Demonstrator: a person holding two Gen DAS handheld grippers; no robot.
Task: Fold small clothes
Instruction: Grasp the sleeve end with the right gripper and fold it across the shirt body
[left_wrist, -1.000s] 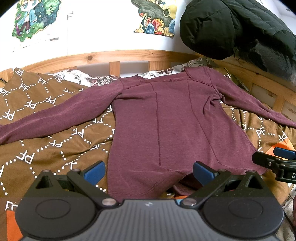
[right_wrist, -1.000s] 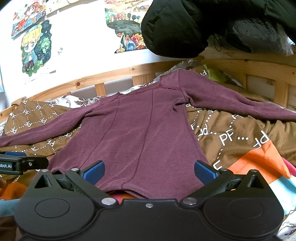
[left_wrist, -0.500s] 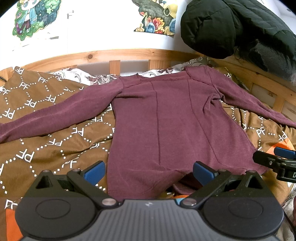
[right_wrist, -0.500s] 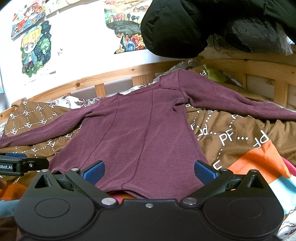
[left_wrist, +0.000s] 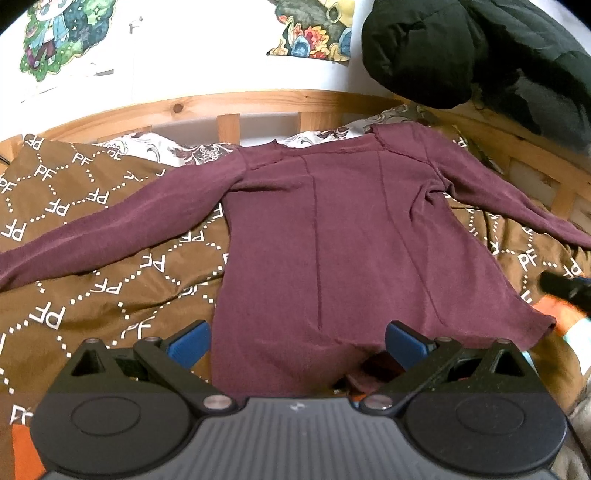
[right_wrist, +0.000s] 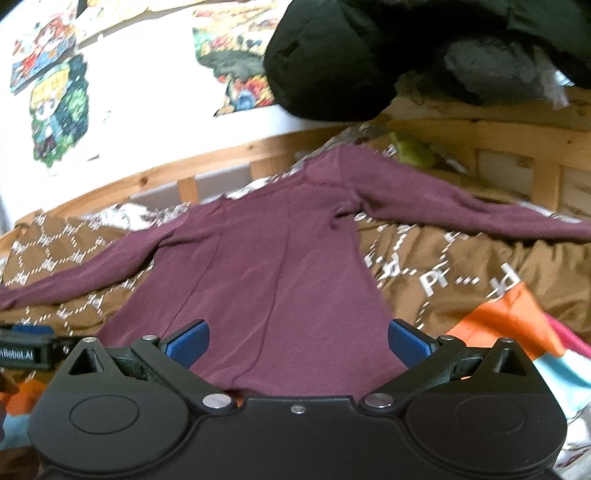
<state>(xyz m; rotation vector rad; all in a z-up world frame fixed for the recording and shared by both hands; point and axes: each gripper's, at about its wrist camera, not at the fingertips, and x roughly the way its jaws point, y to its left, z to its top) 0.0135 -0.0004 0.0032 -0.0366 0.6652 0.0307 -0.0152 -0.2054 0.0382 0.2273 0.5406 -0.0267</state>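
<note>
A maroon long-sleeved shirt (left_wrist: 332, 240) lies flat on the bed, both sleeves spread out, neck toward the headboard; it also shows in the right wrist view (right_wrist: 266, 266). My left gripper (left_wrist: 297, 343) is open and empty above the shirt's hem, toward its left side. My right gripper (right_wrist: 297, 341) is open and empty above the hem, toward its right side. The right gripper's tip shows blurred at the right edge of the left wrist view (left_wrist: 565, 290). The left gripper's finger shows at the left edge of the right wrist view (right_wrist: 26, 350).
A brown patterned quilt (left_wrist: 92, 266) covers the bed. A wooden headboard (left_wrist: 229, 107) runs along the back. A dark jacket (left_wrist: 461, 51) hangs over the rail at the back right. An orange cloth patch (right_wrist: 506, 321) lies to the right of the shirt.
My right gripper has swung to the right and its view is now blurred. The left gripper has barely moved. The shirt lies as before.
</note>
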